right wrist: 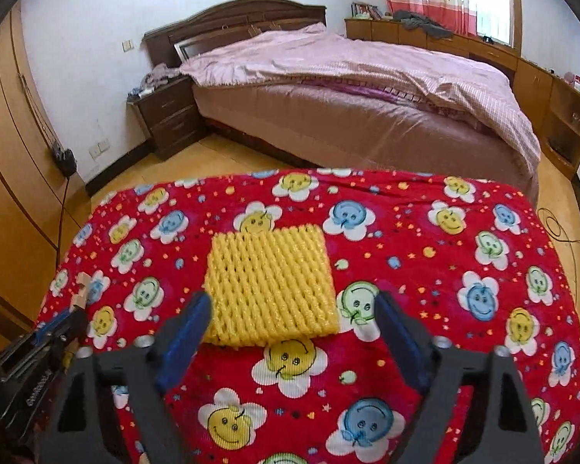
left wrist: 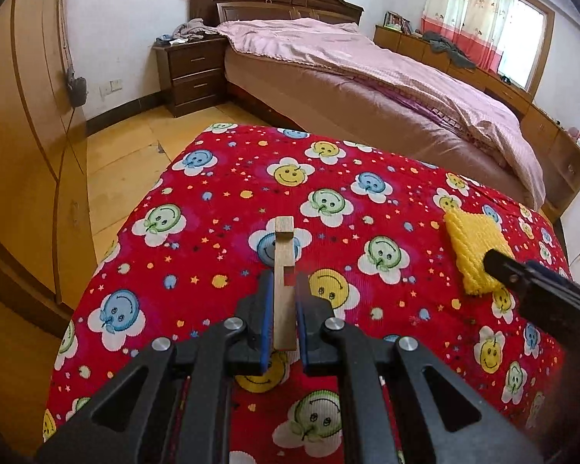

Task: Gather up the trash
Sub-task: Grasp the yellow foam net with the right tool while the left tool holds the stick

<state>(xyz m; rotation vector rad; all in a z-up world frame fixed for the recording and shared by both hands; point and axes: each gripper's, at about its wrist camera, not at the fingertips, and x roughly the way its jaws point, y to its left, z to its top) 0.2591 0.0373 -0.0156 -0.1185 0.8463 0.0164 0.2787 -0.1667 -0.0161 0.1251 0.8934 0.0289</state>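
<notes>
A table is covered by a red cloth with smiley flowers. My left gripper is shut on a small wooden piece, which sticks up and forward between its blue pads. A yellow foam fruit net lies flat on the cloth. My right gripper is open, its two fingers on either side of the net's near edge. In the left wrist view the net lies at the right with the right gripper's finger over its near corner. The left gripper and the wooden piece show at the left edge of the right wrist view.
A bed with a pink quilt stands beyond the table. A dark nightstand is at its left. Wooden wardrobes line the left wall, low cabinets the right. A cable lies on the wooden floor at right.
</notes>
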